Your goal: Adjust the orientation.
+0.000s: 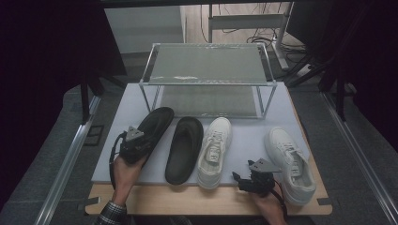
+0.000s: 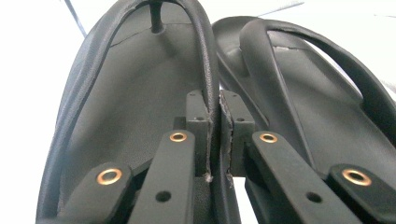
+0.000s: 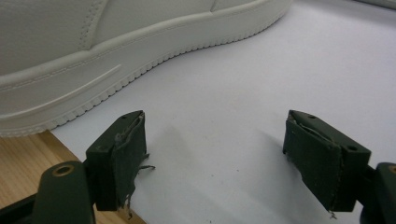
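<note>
Beyond the grippers a metal two-tier rack [image 1: 206, 79] stands at the far edge of the white mat [image 1: 248, 140]. Wooden tabletop [image 1: 187, 200] nearest them. Grey carpet [image 1: 347, 187] around, cables [image 1: 263, 40] behind, dim light.

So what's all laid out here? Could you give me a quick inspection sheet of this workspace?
Surface: pale mat on a wooden board.
Job's things: left black flip-flop, its strap pinched by the left tool; second black flip-flop beside it; two white sneakers; two-tier metal rack behind, both shelves bare.
Clutter: nothing seen.
Grippers: left tool shut on the strap; right tool open, between the sneakers, holding nothing.
Cables: one trails from each tool; more on the floor behind.
Surroundings: dark curtains, table legs.
</note>
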The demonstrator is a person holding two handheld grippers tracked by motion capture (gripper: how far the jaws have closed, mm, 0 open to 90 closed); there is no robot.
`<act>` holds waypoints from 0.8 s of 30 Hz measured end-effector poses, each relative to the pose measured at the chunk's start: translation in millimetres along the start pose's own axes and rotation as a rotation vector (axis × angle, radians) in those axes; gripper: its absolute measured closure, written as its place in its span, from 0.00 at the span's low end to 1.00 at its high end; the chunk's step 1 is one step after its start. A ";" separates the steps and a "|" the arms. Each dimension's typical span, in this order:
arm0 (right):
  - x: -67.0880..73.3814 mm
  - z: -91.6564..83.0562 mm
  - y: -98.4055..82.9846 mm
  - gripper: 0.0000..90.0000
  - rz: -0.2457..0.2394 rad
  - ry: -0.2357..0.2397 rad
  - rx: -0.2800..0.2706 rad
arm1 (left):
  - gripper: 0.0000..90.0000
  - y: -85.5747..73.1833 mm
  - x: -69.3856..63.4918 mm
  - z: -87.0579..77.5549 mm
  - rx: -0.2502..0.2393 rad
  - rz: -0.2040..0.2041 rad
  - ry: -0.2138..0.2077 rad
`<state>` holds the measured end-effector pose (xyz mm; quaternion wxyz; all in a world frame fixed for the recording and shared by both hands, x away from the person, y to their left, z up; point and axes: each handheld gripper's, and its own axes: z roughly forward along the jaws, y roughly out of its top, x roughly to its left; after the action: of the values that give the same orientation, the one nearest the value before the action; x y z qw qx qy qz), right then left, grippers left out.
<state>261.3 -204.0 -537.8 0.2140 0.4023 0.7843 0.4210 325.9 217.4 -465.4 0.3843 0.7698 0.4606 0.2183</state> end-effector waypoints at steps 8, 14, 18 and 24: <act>-0.1 0.0 0.0 0.24 0.001 0.002 0.000 | 0.93 12.4 -3.2 15.7 -0.006 0.006 0.002; -0.2 0.0 0.0 0.24 0.001 0.002 0.000 | 0.93 21.5 -4.5 32.0 -0.005 0.003 0.008; -0.2 -0.1 0.0 0.24 0.001 0.003 0.000 | 0.92 27.5 -4.1 42.7 -0.011 -0.006 0.015; -0.2 -0.1 0.0 0.24 0.002 0.003 0.000 | 0.92 36.8 -3.0 58.3 -0.018 -0.014 0.028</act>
<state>261.4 -204.2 -537.7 0.2125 0.4024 0.7841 0.4220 384.6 181.7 -471.6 0.3862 0.7600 0.4692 0.2306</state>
